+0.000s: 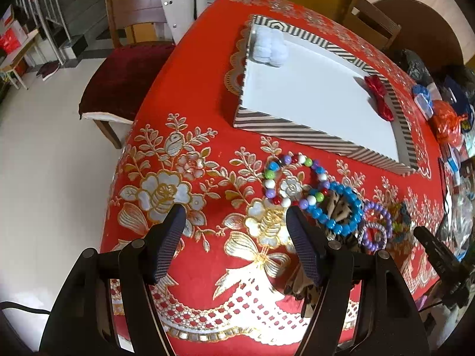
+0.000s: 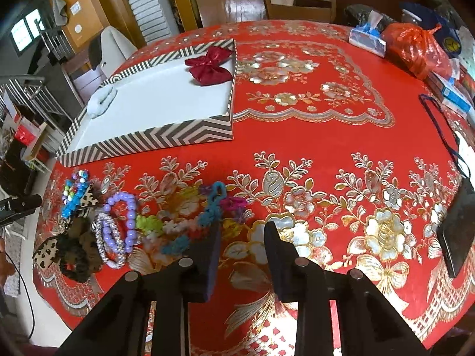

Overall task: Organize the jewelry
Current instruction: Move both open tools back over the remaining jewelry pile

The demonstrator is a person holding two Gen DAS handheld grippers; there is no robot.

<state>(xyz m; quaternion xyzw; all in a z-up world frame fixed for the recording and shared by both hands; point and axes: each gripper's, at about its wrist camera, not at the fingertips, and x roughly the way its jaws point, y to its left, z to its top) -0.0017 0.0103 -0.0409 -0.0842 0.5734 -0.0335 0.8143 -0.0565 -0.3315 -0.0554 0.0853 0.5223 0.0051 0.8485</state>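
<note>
A striped shallow box (image 1: pixel 285 132) (image 2: pixel 148 144) with a white floor sits on the red tablecloth. It holds a red bow (image 1: pixel 380 98) (image 2: pixel 209 65) and a white scrunchie (image 1: pixel 270 47) (image 2: pixel 101 101). Jewelry lies in a row in front of it: a multicolour bead bracelet (image 1: pixel 274 184), a blue bead bracelet (image 1: pixel 341 210) (image 2: pixel 69 204), purple bead bracelets (image 1: pixel 375 225) (image 2: pixel 127 219), a teal scrunchie (image 2: pixel 212 204), and a dark scrunchie (image 2: pixel 77 255). My left gripper (image 1: pixel 234 216) is open above the cloth, left of the beads. My right gripper (image 2: pixel 245 234) is open, right of the row.
A black phone (image 2: pixel 457 231) with a cord lies at the right table edge. An orange bag (image 2: pixel 415 47), a tissue pack (image 2: pixel 366 37) and small boxes crowd the far right. Wooden chairs (image 1: pixel 136 44) stand around the table. The table edge drops off near my left gripper.
</note>
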